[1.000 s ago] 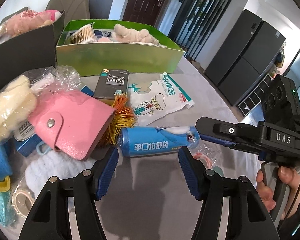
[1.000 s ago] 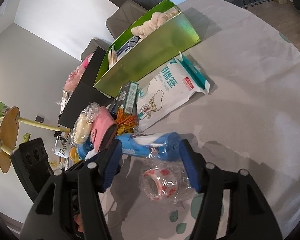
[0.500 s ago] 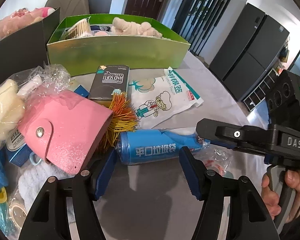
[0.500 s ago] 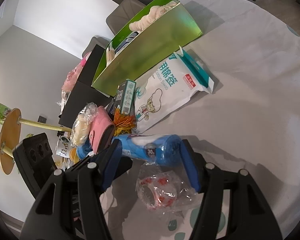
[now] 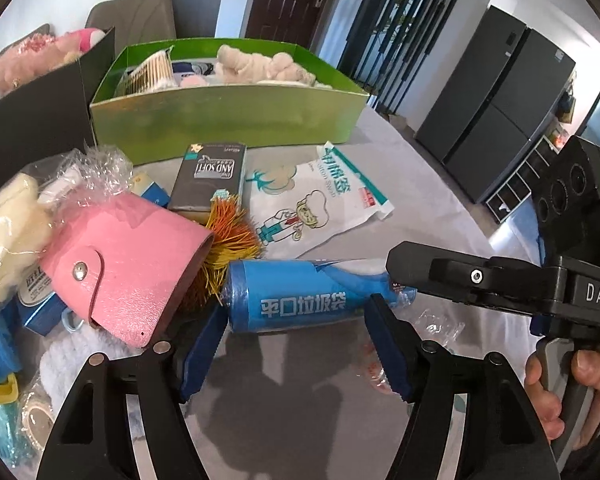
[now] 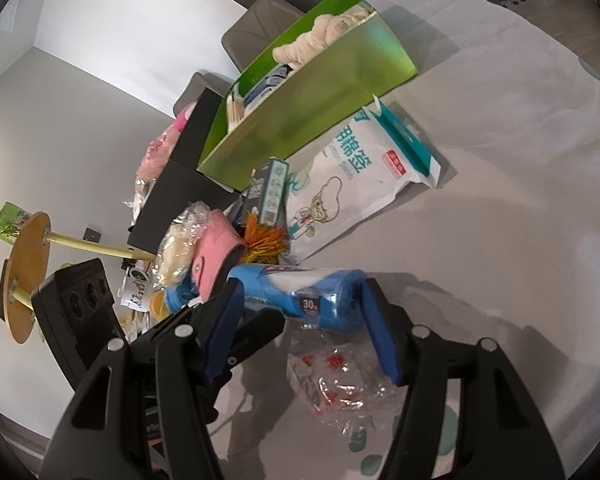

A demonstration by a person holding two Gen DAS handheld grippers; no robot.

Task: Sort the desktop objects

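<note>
Both grippers crowd the blue bag roll (image 5: 312, 300) at frame centre on the tabletop (image 5: 420, 184). Left gripper (image 5: 296, 344) has edged closer, fingers opening around it; right gripper (image 6: 300, 332) open, straddling it, no grab yet.

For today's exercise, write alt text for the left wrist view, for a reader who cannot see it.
The left gripper, jaws opening, hovers at a blue roll of bin bags lying on a cluttered table. Beside the roll sit a pink wallet and a green box; the right gripper reaches in.

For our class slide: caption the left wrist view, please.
Left claw, jaws opening, straddles a blue bag roll beside a pink wallet, green box behind.
</note>
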